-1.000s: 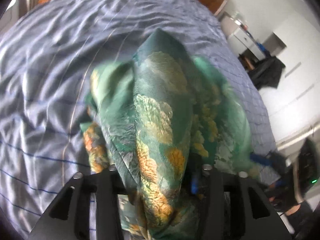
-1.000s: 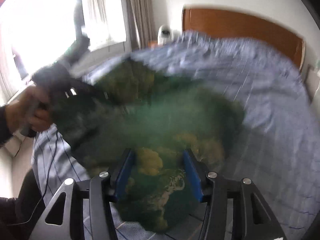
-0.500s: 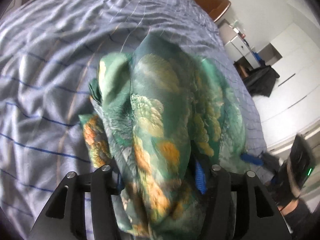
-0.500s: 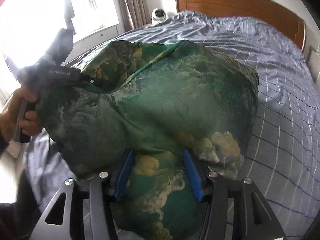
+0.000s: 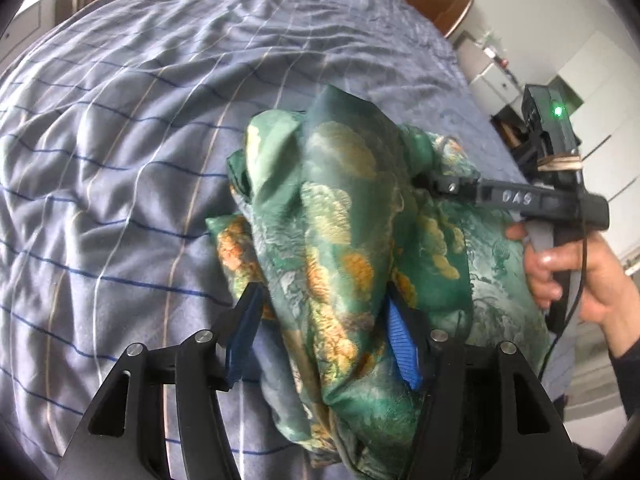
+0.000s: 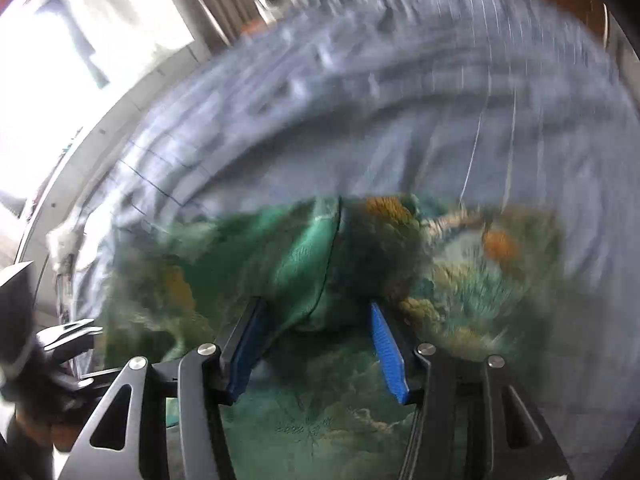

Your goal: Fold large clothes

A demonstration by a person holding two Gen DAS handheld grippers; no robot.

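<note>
the left tool (image 5: 320,336) has its jaws opening, a thick roll of the green patterned garment (image 5: 344,216) between them and a gap at the left pad. the right tool (image 6: 316,344) straddles another bunch of it, and whether it grips i cannot tell (that view is smeared). the garment lies bundled on the bed (image 5: 120,140), not yet a flat fold, so smoothing and squaring seem left. only the left view shows the person's hand (image 5: 576,272) and crisp folds.
</note>
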